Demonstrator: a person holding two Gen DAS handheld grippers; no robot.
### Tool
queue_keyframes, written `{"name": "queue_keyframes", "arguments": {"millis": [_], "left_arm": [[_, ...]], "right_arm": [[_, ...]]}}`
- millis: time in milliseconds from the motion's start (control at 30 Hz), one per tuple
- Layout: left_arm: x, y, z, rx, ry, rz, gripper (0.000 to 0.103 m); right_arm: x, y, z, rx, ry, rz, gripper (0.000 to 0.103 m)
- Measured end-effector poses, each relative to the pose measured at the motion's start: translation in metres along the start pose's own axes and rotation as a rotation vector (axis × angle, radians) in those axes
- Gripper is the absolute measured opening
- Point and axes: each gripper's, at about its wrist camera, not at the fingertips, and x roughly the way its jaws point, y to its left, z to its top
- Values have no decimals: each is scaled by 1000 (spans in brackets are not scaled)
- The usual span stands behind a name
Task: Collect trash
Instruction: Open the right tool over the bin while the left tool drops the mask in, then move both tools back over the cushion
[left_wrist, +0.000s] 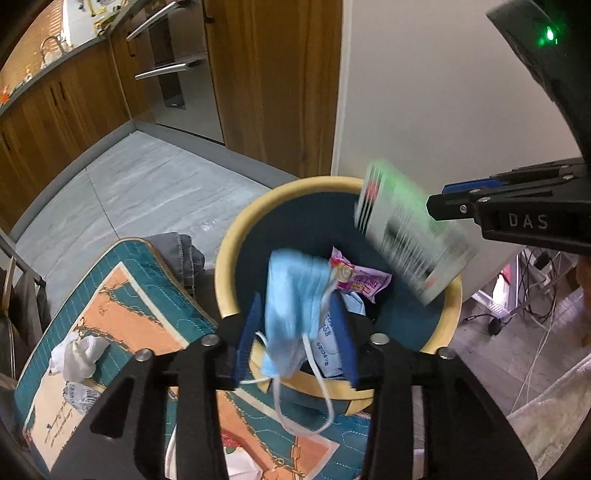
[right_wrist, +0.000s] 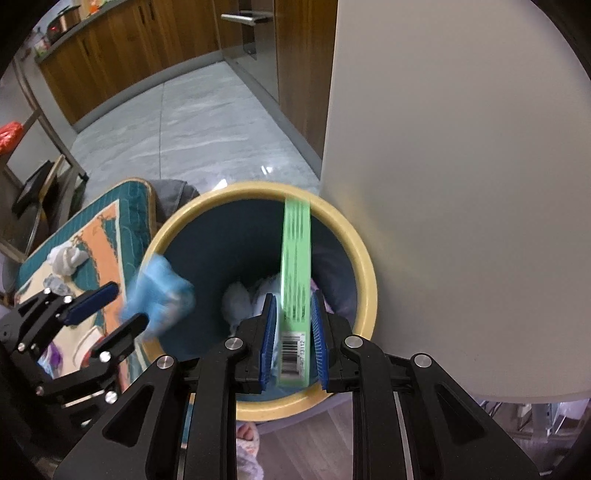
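A blue bin with a yellow rim (left_wrist: 229, 251) (right_wrist: 365, 273) stands on the floor beside a white wall. My left gripper (left_wrist: 295, 339) (right_wrist: 107, 306) is open over the bin's edge, and a blue face mask (left_wrist: 291, 302) (right_wrist: 159, 295) hangs blurred between its fingers, straps dangling. My right gripper (right_wrist: 293, 339) (left_wrist: 439, 201) is open over the bin, and a flat green box (right_wrist: 295, 273) (left_wrist: 402, 229) sits blurred between its fingers without touching them. A pink wrapper (left_wrist: 362, 280) and white tissues (right_wrist: 236, 302) lie inside the bin.
A teal and orange cushion (left_wrist: 122, 306) (right_wrist: 103, 229) lies left of the bin, carrying a crumpled white tissue (left_wrist: 79, 354) (right_wrist: 66, 258) and a clear wrapper (left_wrist: 79, 397). Wooden kitchen cabinets (left_wrist: 74, 107) line the far side of the grey floor. Cables (left_wrist: 535, 288) lie at the right.
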Motion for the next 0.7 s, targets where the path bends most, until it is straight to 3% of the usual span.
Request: {"name": "queue_keyframes", "arguments": {"millis": [67,167,367,400,433,533,600,700], "left_arm": [[-7,5,0,-13,-18,13,55],[-21,12,-2,-28,-43,22,57],[-47,33,-13,-58,-60,65,65],[-52,37,-16,-68,-62,74,66],[-56,41,-17,-74,-65,81,71],[-73,53,-27,-95,-91,120,89],[-82,61,-33,-106,-104,147,94],[-96,71,-41,-127,-109,172,96]], "right_arm": [[-1,1,1,3,-5,-3,26],[-6,2,1,4,-13,-7,28],[-20,9,4,3,-50,8,47],[-23,12,4,3,-56,11,53],[-25,16,5,2,-64,15,65],[-35,28,7,-4,-98,29,87],[-42,38,8,-7,-128,43,94],[-47,54,10,-24,-140,58,95]]}}
